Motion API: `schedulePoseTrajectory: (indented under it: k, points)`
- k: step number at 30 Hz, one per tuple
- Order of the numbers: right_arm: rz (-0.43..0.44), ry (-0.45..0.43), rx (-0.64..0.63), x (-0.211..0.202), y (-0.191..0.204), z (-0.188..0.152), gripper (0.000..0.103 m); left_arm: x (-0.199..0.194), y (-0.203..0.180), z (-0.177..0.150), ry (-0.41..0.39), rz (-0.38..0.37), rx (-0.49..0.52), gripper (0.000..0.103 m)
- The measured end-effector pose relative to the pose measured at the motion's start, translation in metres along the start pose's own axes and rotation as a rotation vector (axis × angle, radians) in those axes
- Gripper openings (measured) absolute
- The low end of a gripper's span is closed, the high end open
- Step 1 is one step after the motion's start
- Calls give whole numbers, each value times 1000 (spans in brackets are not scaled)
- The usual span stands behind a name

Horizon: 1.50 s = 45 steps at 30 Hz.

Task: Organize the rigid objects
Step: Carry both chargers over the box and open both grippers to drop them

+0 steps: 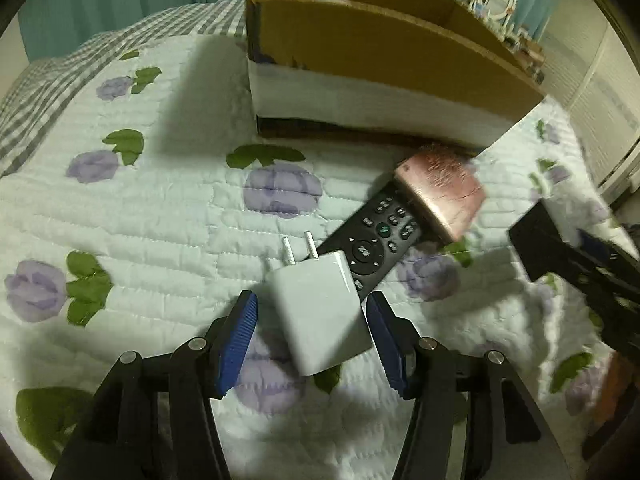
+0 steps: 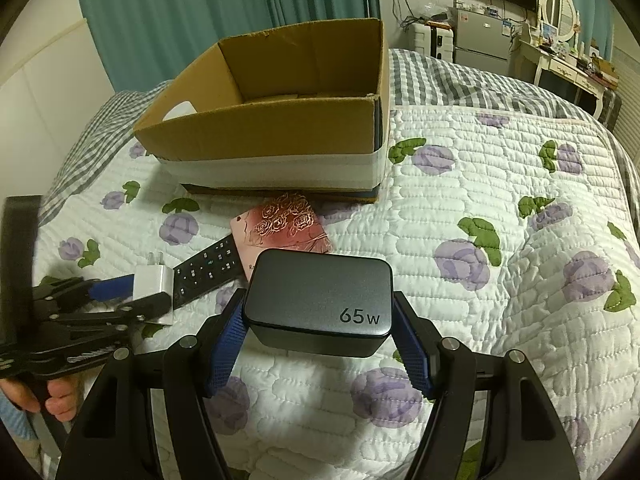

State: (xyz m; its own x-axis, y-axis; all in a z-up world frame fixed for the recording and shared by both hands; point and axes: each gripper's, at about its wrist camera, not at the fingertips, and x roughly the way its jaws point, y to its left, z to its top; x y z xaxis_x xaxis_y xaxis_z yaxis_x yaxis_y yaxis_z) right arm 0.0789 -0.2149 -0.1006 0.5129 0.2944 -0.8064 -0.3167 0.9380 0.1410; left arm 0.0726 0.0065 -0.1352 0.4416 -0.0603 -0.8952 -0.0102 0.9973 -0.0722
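We see the left gripper [image 1: 310,316] standing spread over a white plug adapter [image 1: 320,312] that lies on the flowered quilt [image 1: 160,216] of the bed; the blue pad on one side shows a clear gap from the adapter, while the other pad sits just at its edge, so the adapter is between the fingers but not clamped. Its two prongs point toward the cardboard box [image 1: 384,52]. Beside the adapter lies a black remote control [image 1: 372,244], and a pink card box [image 1: 440,196] printed with roses rests across the remote's far end, close to the front wall of the cardboard box. In the right wrist view, the right gripper [image 2: 320,312] is clenched on a dark grey charger [image 2: 320,300] marked 65W, its pads pressing on both sides, held above the quilt in front of the open cardboard box. A person's fingers [image 2: 60,396] show at the lower left, around the left gripper's handle.
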Motion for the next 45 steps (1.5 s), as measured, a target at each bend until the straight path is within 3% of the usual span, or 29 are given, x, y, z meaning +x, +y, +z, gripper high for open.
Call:
schedulePoseTrajectory:
  k: [3, 11, 17, 23, 28, 33, 34, 37, 45]
  points:
    - [5, -5, 0, -2, 0, 1, 68, 3, -11, -2, -17, 54, 61, 55]
    - [20, -97, -28, -35, 8, 17, 68, -49, -15, 4, -154, 33, 78, 41]
    - [30, -197, -78, -66, 16, 57, 68, -91, -20, 35, -279, -17, 89, 35]
    - [13, -284, -121, -73, 21, 119, 68, -121, -35, 100, -404, -43, 132, 34]
    - [2, -325, -126, -54, 19, 161, 68, -101, -37, 160, -406, -23, 138, 34]
    - [-1, -302, -112, -23, 9, 174, 68, -56, -36, 194, -386, 7, 162, 36]
    - [4, -284, -111, -14, 8, 175, 68, -49, -35, 195, -378, 10, 163, 37]
    - [14, -246, -110, 4, 6, 178, 68, -38, -33, 195, -402, 33, 159, 53]
    - [2, -216, -110, 38, 13, 194, 68, -34, -3, 193, -377, 26, 92, 54]
